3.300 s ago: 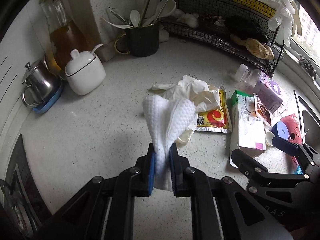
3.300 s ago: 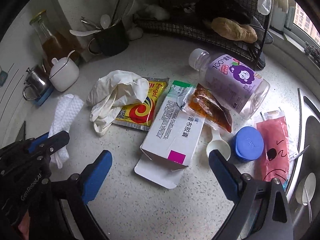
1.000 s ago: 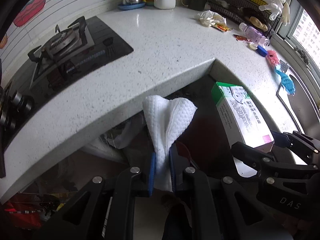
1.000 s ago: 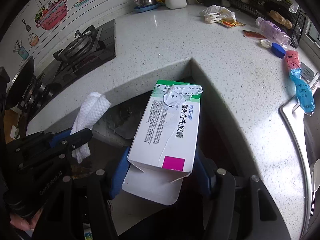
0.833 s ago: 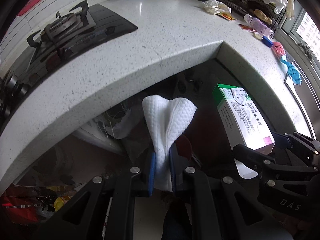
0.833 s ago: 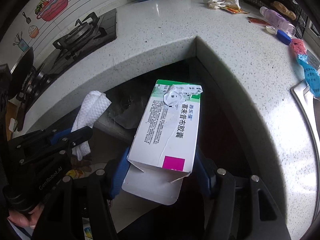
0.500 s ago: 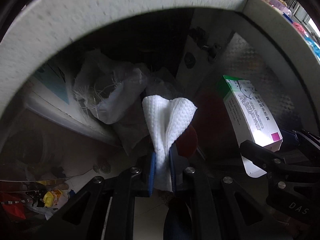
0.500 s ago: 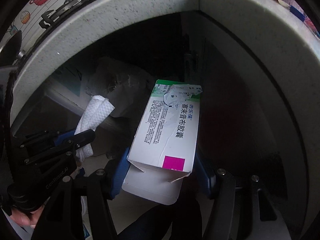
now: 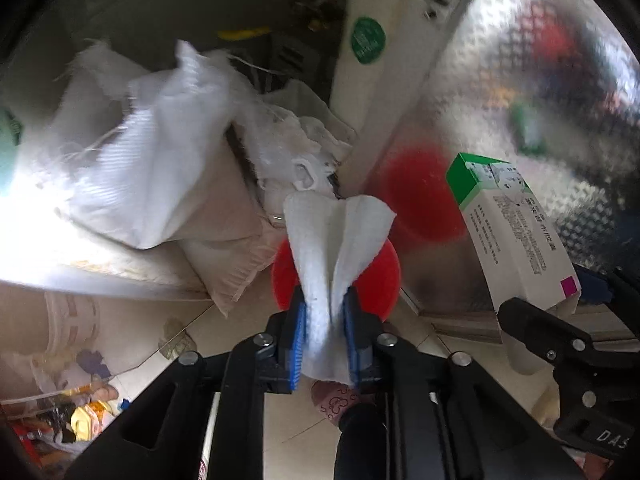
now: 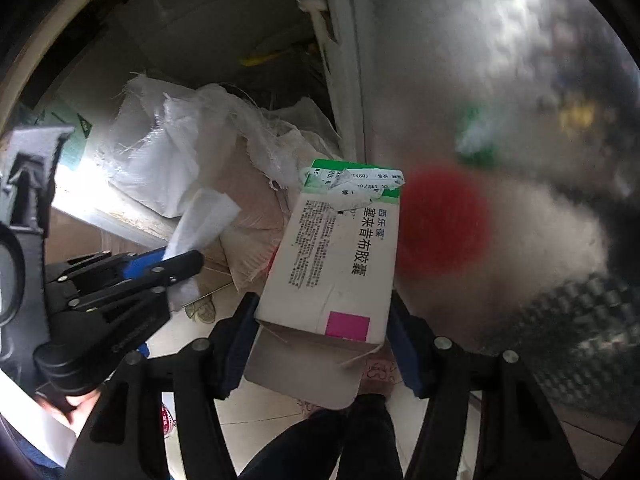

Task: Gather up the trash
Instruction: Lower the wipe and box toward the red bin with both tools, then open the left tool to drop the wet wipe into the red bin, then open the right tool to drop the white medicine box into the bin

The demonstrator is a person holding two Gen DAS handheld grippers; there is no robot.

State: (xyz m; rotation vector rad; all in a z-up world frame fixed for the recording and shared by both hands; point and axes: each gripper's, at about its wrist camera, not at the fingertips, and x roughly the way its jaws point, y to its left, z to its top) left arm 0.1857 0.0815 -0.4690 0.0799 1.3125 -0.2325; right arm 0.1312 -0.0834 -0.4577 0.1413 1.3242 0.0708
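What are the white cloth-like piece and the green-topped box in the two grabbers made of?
The white wipe looks like soft nonwoven paper or fabric: dimpled texture, limp folds, matte. It sits between the left gripper's opening jaws. The medicine box looks like thin printed cardboard: crisp creases, torn top flap, grey unprinted inside, slight sheen.

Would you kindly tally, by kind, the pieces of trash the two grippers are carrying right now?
White wipe, between the opening left gripper jaws: 1
Medicine box, clamped in the right gripper: 1
Total: 2
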